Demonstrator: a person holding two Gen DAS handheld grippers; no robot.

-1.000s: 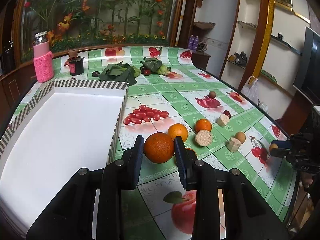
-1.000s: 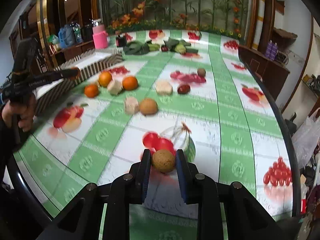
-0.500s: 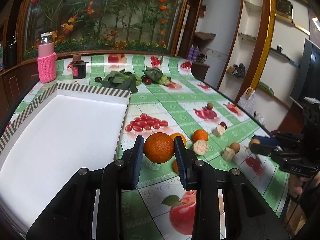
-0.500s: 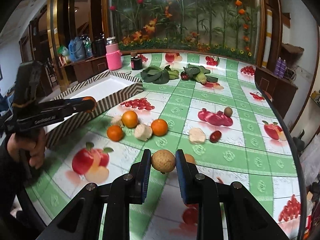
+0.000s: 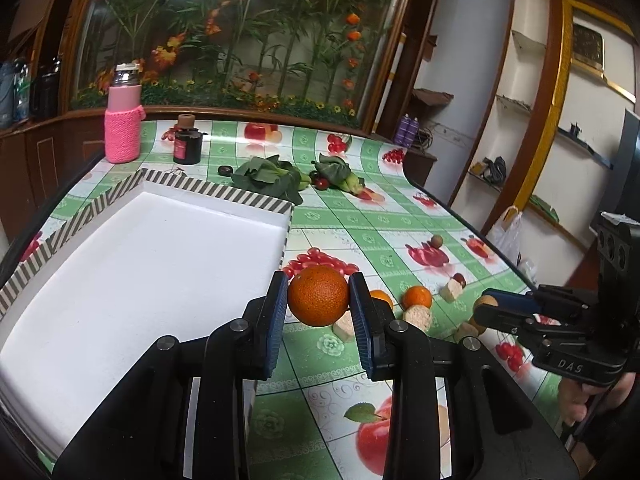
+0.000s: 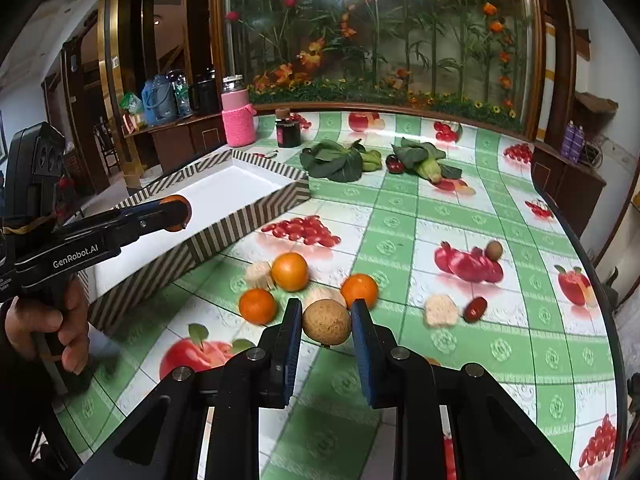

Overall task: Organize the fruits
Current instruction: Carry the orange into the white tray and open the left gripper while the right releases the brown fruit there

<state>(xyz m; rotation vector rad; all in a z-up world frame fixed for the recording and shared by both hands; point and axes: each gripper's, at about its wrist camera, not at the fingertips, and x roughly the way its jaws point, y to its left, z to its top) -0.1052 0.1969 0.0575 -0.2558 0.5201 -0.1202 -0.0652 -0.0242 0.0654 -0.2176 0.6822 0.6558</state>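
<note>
Table: glossy oilcloth in green and white checks with printed fruit, curved far edge below a glass wall of tall flowers.
Tray: shallow rectangular box, smooth white floor, brown-and-white striped rim, on the table's left side.
Left tongs: I have them pinching the orange, round, pebbled skin, no long axis, raised beside the tray's near corner.
Right tongs: I have them pinching the brown fruit, round, matte, rough, lifted clear of the table.
Loose fruit: three small oranges and pale crumbly chunks lie close together on the table.
Far end: floppy leafy greens; pink knitted bottle, upright.
</note>
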